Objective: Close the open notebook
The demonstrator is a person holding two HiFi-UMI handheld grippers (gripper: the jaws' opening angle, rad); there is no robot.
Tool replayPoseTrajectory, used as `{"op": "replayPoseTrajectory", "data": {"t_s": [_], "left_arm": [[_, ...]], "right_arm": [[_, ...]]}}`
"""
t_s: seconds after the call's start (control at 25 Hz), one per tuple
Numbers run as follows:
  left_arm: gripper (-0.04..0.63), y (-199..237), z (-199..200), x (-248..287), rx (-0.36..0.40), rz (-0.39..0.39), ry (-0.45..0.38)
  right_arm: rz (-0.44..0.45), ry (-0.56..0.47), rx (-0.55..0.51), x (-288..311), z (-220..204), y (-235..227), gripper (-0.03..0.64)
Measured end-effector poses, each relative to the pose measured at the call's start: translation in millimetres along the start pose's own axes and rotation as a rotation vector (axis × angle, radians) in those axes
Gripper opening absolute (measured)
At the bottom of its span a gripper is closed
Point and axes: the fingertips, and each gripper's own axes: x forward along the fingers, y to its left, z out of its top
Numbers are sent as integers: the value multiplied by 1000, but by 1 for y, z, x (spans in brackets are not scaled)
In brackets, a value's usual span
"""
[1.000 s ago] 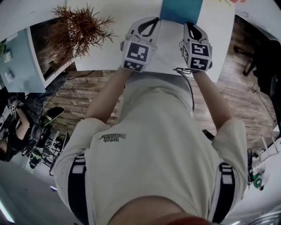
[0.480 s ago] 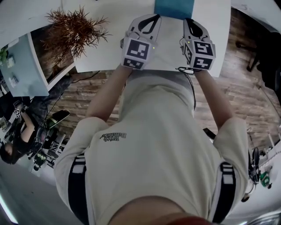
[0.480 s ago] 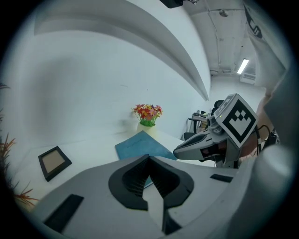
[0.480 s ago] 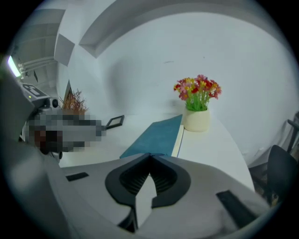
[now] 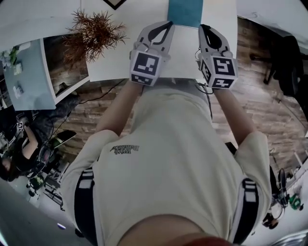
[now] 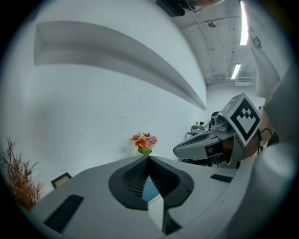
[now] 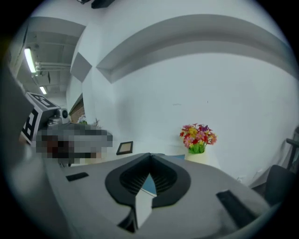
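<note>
Scene: seen from above, a person in a beige shirt holds a gripper in each hand over a white table (image 5: 120, 62).
Notebook (image 5: 185, 12): lies flat on the table, straight ahead of the person, at the far side of the head view. One plain blue face is up and no open pages show.
Notebook axis: the long side runs straight away from the person. The near short edge faces the person and the far end is cut off by the picture's top edge.
Left gripper (image 5: 168, 24): clenched, its tips meeting with nothing between them. It points away from the person, with its tip just beside the notebook's near left corner.
Right gripper (image 5: 205, 27): also clenched and empty. Its tip is just beside the notebook's near right corner, parallel to the left one.
Through the jaws: each gripper view shows a sliver of blue notebook behind the closed tips.
Dried plant (image 5: 94, 33): rust-brown, on the table to the person's left, well apart from the notebook.
Flowers (image 7: 198, 136): a bright bunch in a pale pot against the white wall.
Frame (image 7: 124, 147): small, on the table near the wall.
</note>
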Motion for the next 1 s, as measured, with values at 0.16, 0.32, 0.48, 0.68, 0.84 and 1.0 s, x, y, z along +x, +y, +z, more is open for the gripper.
{"op": "replayPoseTrajectory", "data": {"t_s": [0.16,0.32,0.48,0.68,0.84,1.0], "left_arm": [[14,0,38,-23,25,14,-67],[14,-1,71,-38,37,37,-137],[14,-3,95,-56,50,49,-184],[14,0,111,-78,64,68,-218],[14,-2,117,-87,101,93,-232],[14,-9,121,-94,129,110,-239]], "right_arm": [[19,-59,-19,-24,36,17,5],[34,-128,-54,-43,68,22,5],[48,-189,-78,-61,92,31,5],[65,-268,-123,-79,116,50,3],[78,-359,-155,-93,135,62,3],[106,-404,-163,-104,142,68,2]]}}
